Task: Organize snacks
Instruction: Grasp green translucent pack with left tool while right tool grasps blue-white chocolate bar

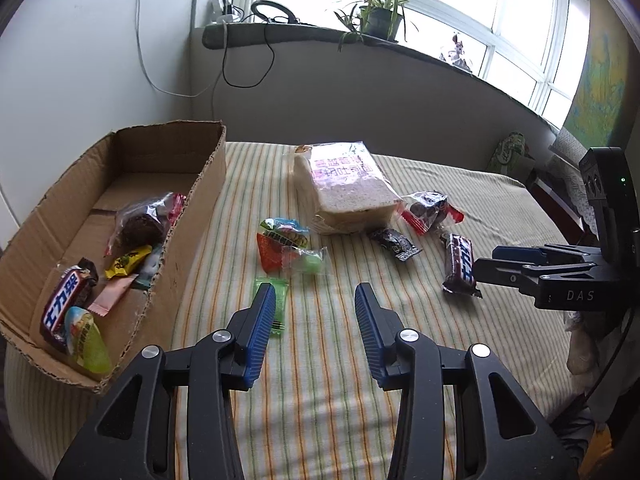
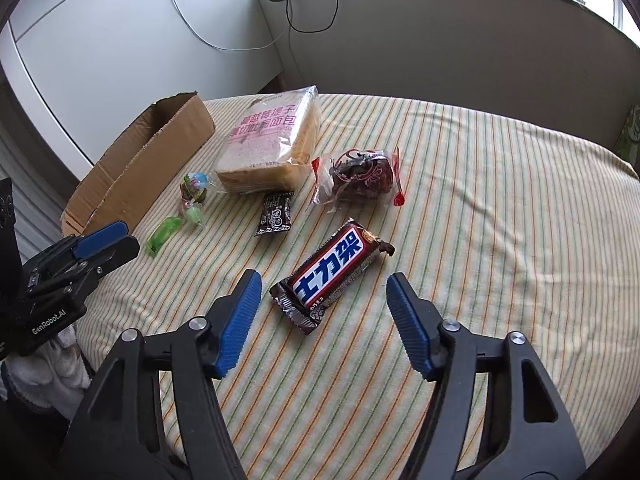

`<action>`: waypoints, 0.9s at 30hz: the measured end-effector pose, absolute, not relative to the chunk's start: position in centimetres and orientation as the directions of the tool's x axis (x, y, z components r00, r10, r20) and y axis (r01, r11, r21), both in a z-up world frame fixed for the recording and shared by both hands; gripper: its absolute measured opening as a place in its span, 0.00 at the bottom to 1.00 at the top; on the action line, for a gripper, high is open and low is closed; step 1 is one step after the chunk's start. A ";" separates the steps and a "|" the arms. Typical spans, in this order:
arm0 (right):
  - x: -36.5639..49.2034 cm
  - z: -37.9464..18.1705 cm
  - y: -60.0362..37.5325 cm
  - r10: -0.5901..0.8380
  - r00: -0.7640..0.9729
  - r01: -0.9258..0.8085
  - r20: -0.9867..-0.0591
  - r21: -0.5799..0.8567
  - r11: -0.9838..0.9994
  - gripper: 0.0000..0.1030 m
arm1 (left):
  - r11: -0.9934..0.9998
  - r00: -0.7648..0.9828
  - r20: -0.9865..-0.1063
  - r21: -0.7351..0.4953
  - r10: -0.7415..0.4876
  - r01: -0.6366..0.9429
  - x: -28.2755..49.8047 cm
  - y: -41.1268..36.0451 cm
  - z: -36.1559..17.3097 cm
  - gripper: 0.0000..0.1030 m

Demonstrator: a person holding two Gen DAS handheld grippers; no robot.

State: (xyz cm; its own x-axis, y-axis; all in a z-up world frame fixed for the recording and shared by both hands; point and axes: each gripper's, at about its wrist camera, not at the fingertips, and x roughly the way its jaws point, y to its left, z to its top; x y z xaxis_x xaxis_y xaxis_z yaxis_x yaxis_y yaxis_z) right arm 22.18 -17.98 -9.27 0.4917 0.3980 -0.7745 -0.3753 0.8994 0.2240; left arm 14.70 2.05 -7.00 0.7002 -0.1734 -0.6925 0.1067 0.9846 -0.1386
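Note:
An open cardboard box at the left of the striped table holds several wrapped snacks, among them a brown chocolate bar. Loose on the table lie a bag of sliced bread, a green sachet, a red and green candy pack, a small black packet and a clear bag of dark cake. My left gripper stands open just right of the green sachet. My right gripper is open, its fingers on either side of a second chocolate bar.
The right gripper's body shows at the table's right side in the left wrist view. A wall and a windowsill with a potted plant and cables lie behind the table. A green box stands at the far right edge.

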 end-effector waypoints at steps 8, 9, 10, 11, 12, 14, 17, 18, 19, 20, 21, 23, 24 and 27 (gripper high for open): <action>23.3 -10.3 -18.0 0.420 0.465 -0.381 -0.779 0.252 0.889 0.58 | 0.996 0.674 -0.733 -0.056 -0.087 0.067 16.7 1.7 -8.9 0.34; 23.4 -10.4 -17.9 0.420 0.461 -0.382 -0.782 0.252 0.889 0.58 | 0.997 0.672 -0.737 -0.052 -0.080 0.062 16.9 1.8 -9.1 0.34; 23.6 -10.5 -17.7 0.420 0.459 -0.382 -0.783 0.252 0.889 0.58 | 0.997 0.668 -0.740 -0.051 -0.078 0.060 17.1 1.8 -9.2 0.34; 23.7 -10.6 -17.6 0.418 0.457 -0.382 -0.785 0.252 0.889 0.58 | 0.997 0.666 -0.742 -0.047 -0.071 0.055 17.2 1.9 -9.3 0.34; 23.9 -10.8 -17.5 0.418 0.455 -0.380 -0.786 0.253 0.890 0.58 | 0.998 0.662 -0.746 -0.043 -0.068 0.053 17.4 1.9 -9.4 0.34; 24.4 -11.0 -17.3 0.419 0.450 -0.376 -0.788 0.258 0.890 0.58 | 0.998 0.652 -0.755 -0.040 -0.063 0.051 17.7 2.0 -9.8 0.34; 24.8 -11.2 -17.1 0.418 0.450 -0.369 -0.789 0.262 0.892 0.58 | 0.998 0.648 -0.759 -0.041 -0.063 0.049 17.9 2.2 -10.0 0.34; 24.9 -11.2 -16.9 0.415 0.451 -0.371 -0.791 0.257 0.893 0.58 | 0.998 0.646 -0.760 -0.042 -0.064 0.050 18.0 2.2 -10.1 0.34; 25.0 -11.2 -16.7 0.408 0.453 -0.373 -0.793 0.247 0.894 0.58 | 0.998 0.645 -0.761 -0.047 -0.068 0.050 18.0 2.3 -10.1 0.34; 25.1 -11.2 -16.4 0.400 0.456 -0.375 -0.795 0.236 0.896 0.58 | 0.997 0.645 -0.761 -0.052 -0.072 0.050 18.2 2.3 -10.1 0.34; 25.2 -11.2 -16.2 0.392 0.460 -0.376 -0.797 0.225 0.899 0.58 | 0.997 0.644 -0.762 -0.055 -0.073 0.048 18.2 2.4 -10.1 0.33; 25.4 -11.2 -15.7 0.378 0.465 -0.376 -0.800 0.208 0.903 0.58 | 0.997 0.645 -0.761 -0.060 -0.073 0.042 18.1 2.6 -10.1 0.32; 25.4 -11.2 -15.5 0.376 0.467 -0.378 -0.800 0.203 0.903 0.58 | 0.997 0.646 -0.760 -0.061 -0.073 0.040 18.0 2.7 -10.1 0.32; 25.6 -11.3 -14.7 0.342 0.483 -0.383 -0.806 0.157 0.910 0.45 | 0.997 0.637 -0.767 -0.056 -0.073 0.046 17.9 2.7 -10.5 0.30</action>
